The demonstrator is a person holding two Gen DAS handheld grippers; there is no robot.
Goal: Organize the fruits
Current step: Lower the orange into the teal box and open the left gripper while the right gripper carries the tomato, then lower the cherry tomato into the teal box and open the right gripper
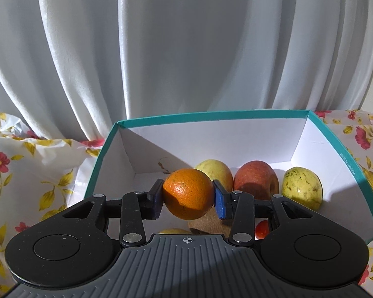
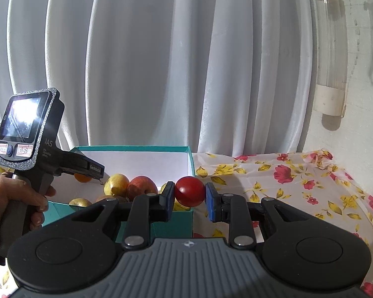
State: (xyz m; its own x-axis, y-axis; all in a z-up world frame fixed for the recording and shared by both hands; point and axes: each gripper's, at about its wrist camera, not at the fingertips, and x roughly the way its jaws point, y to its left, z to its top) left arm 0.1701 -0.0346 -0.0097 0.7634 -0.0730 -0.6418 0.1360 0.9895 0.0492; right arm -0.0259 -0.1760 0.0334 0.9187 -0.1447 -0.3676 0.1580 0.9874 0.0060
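My left gripper (image 1: 188,193) is shut on an orange (image 1: 187,190), held over the open teal box (image 1: 345,154). Inside the box lie a yellow apple (image 1: 217,170), a red apple (image 1: 257,178), a spotted yellow-green fruit (image 1: 302,187), a brown kiwi (image 1: 209,226) and a small red tomato (image 1: 261,228). My right gripper (image 2: 189,193) is shut on a red tomato (image 2: 189,191), just outside the near right corner of the box (image 2: 179,221). In the right wrist view the left gripper's body (image 2: 44,154) hangs over the box's left side, held by a hand (image 2: 10,198), with the orange (image 2: 83,178) under it.
A floral plastic cloth (image 2: 298,188) covers the table around the box. White curtains (image 1: 186,49) hang right behind it. A crumpled plastic bag (image 1: 17,144) lies left of the box. A clear cup dispenser (image 2: 332,49) is fixed to the wall at the right.
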